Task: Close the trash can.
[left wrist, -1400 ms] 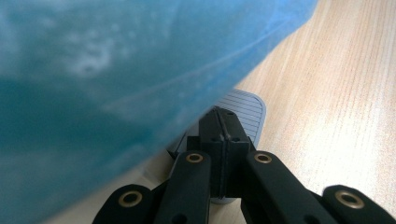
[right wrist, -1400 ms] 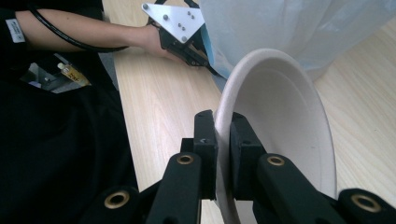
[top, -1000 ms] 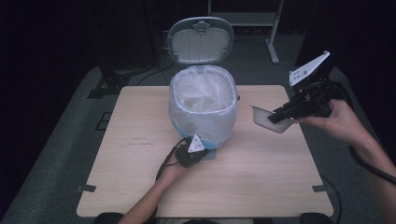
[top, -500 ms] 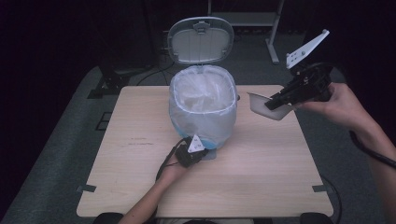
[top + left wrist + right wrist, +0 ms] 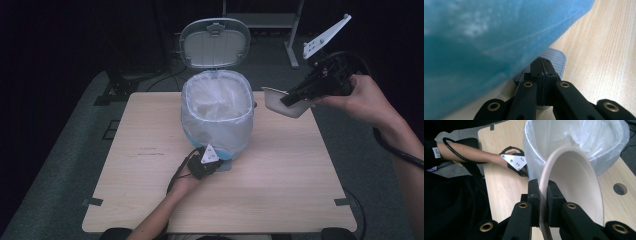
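A blue pedal bin [image 5: 217, 117] lined with a white plastic bag stands mid-table, its grey lid [image 5: 215, 42] tipped up and open. My left gripper [image 5: 202, 165] is at the bin's front base, jaws shut and resting on the ribbed grey pedal [image 5: 555, 58]; in the left gripper view [image 5: 543, 63] nothing sits between them. The blue bin wall [image 5: 486, 37] looms close on that side. My right gripper [image 5: 295, 97] is shut on the rim of a pale paper bowl [image 5: 280, 102], held in the air just right of the bin's mouth. The bowl [image 5: 576, 185] tilts toward the bag opening [image 5: 574, 135].
The wooden table [image 5: 280, 185] has a round cable hole [image 5: 620, 188] near the bin. Metal stand legs [image 5: 290, 50] and cables lie on the dark carpet behind the table. Tape marks sit at the table's front corners.
My right gripper has lifted the bowl and carried it left and up toward the bin's mouth. My left gripper has stayed on the pedal and the lid remains open.
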`<state>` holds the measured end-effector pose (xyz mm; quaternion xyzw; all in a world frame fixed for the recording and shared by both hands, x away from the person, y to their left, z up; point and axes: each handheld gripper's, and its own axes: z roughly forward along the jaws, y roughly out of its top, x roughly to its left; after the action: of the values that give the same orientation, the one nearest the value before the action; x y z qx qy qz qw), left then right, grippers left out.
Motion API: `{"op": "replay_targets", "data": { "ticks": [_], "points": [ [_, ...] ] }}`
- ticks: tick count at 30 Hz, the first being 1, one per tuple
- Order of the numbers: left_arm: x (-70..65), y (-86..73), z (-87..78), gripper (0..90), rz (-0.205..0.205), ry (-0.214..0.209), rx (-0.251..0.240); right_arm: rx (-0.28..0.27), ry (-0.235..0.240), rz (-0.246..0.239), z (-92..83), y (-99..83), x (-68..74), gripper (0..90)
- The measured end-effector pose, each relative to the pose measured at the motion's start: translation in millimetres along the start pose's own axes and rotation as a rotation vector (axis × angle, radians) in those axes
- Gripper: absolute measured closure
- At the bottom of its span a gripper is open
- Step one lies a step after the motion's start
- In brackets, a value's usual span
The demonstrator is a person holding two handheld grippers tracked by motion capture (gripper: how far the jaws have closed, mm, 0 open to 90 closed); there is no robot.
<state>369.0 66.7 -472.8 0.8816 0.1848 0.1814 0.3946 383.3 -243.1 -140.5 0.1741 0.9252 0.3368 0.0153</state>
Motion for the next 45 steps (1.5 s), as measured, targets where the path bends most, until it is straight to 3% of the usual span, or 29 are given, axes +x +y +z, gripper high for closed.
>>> {"op": "replay_targets", "data": {
  "ticks": [27,45],
  "points": [
    [0.4,-0.4,-0.1,90.0,0.000,-0.001,-0.003,0.003,-0.005,-0.048,2.4,46.8,1.1,82.9],
    [-0.3,-1.0,0.0,90.0,-0.009,-0.003,-0.006,0.006,0.005,-0.070,13.9,69.4,-3.3,82.8]
  ]
}}
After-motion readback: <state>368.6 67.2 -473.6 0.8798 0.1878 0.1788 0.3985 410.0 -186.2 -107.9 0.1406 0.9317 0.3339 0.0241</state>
